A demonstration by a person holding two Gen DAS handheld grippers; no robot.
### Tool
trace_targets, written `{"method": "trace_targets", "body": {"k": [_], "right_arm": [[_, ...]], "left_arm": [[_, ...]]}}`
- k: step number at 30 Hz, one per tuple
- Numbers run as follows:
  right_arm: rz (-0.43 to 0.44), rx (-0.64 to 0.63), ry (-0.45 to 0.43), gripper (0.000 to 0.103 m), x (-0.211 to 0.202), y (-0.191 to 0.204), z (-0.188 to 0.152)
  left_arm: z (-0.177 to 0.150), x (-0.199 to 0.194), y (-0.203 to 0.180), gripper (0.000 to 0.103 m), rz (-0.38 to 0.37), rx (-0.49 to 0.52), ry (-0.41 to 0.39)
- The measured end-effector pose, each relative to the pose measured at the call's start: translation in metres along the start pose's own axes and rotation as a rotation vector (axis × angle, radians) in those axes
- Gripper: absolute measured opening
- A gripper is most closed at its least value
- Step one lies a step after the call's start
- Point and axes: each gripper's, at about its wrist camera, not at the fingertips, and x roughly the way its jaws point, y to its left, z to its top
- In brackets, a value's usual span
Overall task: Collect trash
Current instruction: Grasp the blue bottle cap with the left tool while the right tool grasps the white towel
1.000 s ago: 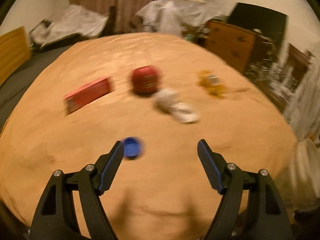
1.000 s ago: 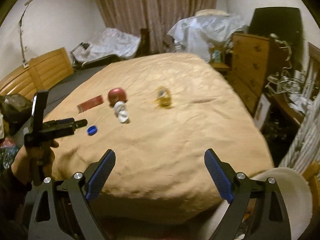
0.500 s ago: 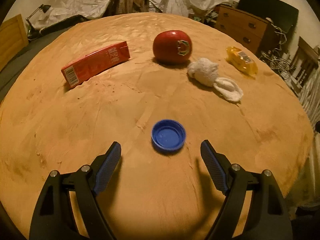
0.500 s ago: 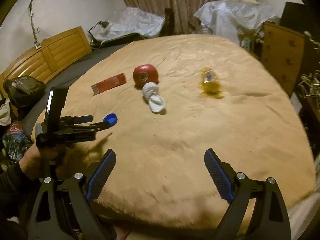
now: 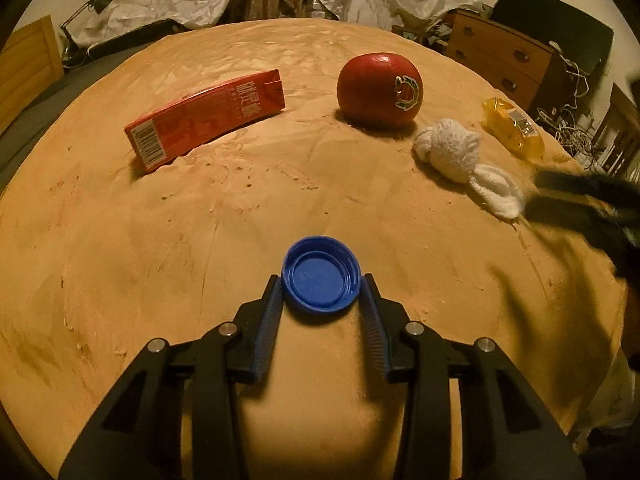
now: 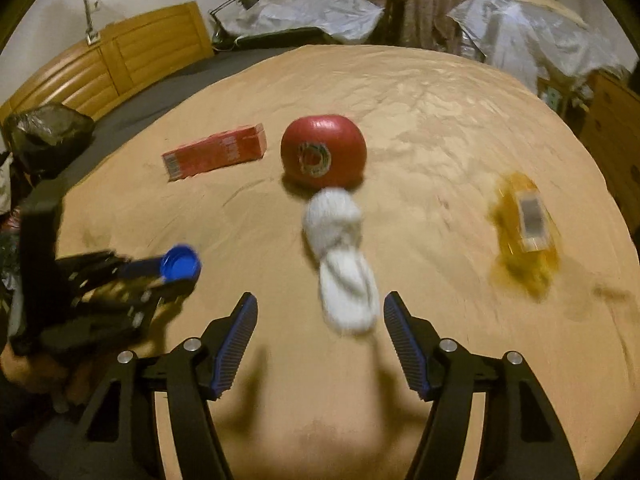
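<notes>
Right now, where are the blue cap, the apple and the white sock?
blue cap (image 5: 320, 276), left wrist view, inner floor.
apple (image 5: 374, 88), left wrist view, red skin.
white sock (image 6: 332, 220), right wrist view, balled end.

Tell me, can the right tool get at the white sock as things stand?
Probably yes. The right tool, whose jaws have just been closing, is open and lines up with the white sock, whose near end lies between its fingertips. Nothing covers it; the apple sits behind.

Dim amber light, fisheye warp, right-wrist motion blur
</notes>
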Motion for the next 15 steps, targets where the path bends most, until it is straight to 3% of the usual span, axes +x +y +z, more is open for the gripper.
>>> {"method": "trace_targets", "body": {"k": [8,13,14,15], "right_arm": [[-0.029,-0.074,0.073,0.066,0.065,0.002,0.045],[-0.062,-0.080,0.094,0.055,0.088,0.007,0.046],[-0.068,-0.069,0.087,0.052,0.089,0.006,0.046],[-0.078,-0.064,0.080,0.041,0.088,0.006,0.046]], "left_arm": [[0.000,0.001,-0.001,0.039,0.002,0.004,-0.010],[0.003,0.004,-0.001,0.039,0.000,0.005,-0.011],[0.003,0.004,-0.002,0.039,0.001,0.006,-0.011],[0.003,0.004,-0.002,0.039,0.002,0.007,-0.011]]}}
